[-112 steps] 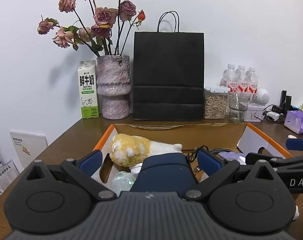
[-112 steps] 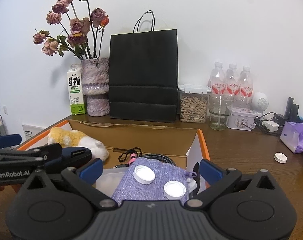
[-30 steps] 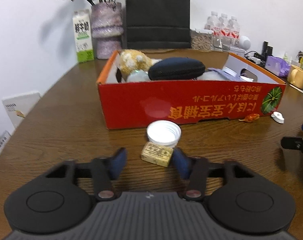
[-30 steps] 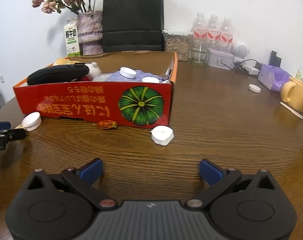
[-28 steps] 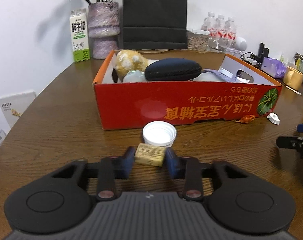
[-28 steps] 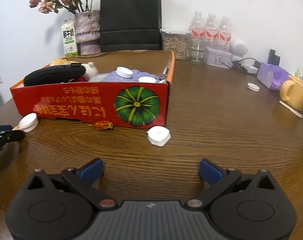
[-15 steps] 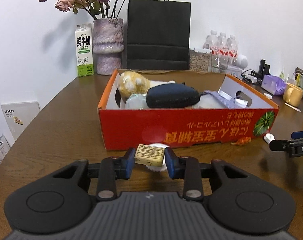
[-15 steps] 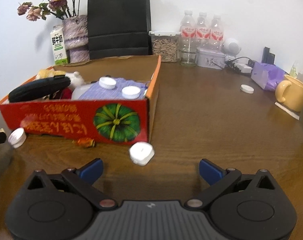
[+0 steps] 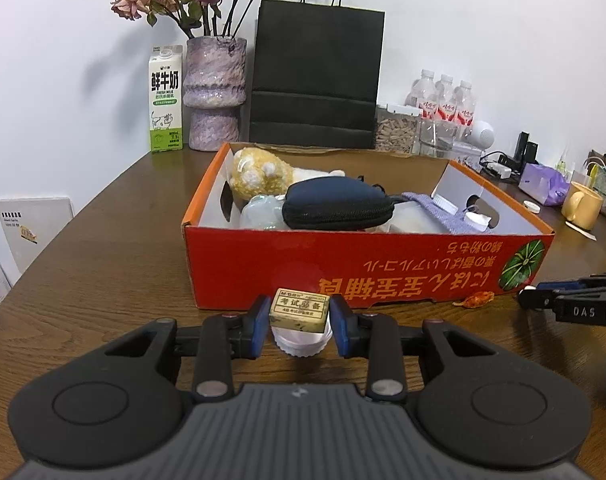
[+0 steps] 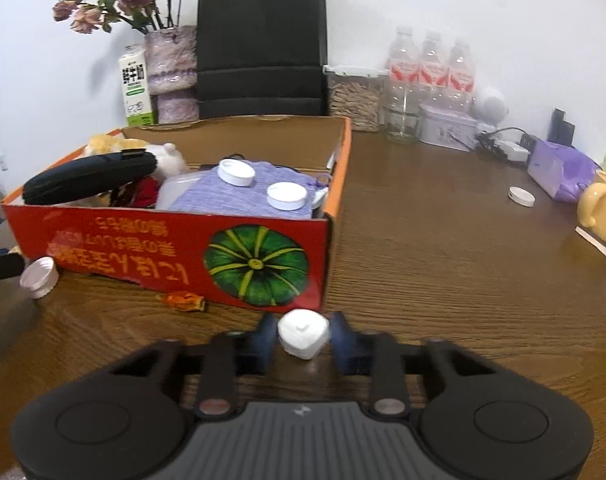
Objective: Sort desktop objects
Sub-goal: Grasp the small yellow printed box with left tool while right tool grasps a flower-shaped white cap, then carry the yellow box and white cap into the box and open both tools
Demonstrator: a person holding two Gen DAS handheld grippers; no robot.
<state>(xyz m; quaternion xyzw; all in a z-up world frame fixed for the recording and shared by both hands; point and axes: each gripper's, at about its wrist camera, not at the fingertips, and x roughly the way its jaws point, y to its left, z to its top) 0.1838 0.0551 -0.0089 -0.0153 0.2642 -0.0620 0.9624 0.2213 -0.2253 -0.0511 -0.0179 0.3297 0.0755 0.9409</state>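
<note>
My left gripper (image 9: 299,326) is shut on a small tan eraser (image 9: 299,309) and holds it above a white bottle cap (image 9: 301,342) in front of the red cardboard box (image 9: 367,268). The box holds a plush toy (image 9: 261,174), a dark pouch (image 9: 337,206) and a purple cloth bag (image 10: 247,194) with two white caps on it. My right gripper (image 10: 303,338) is closed around a small white cap (image 10: 303,333) on the table by the box's pumpkin corner (image 10: 257,266). An orange candy (image 10: 183,301) lies beside the box.
A milk carton (image 9: 165,98), a flower vase (image 9: 215,94), a black paper bag (image 9: 317,76), water bottles (image 9: 445,100) and a snack jar stand along the wall. A yellow mug (image 10: 603,210), a purple packet (image 10: 559,170) and a loose white cap (image 10: 521,196) are at the right.
My left gripper closed on the eraser and lifted it off the table. My right gripper moved forward to the white cap by the box and closed around it.
</note>
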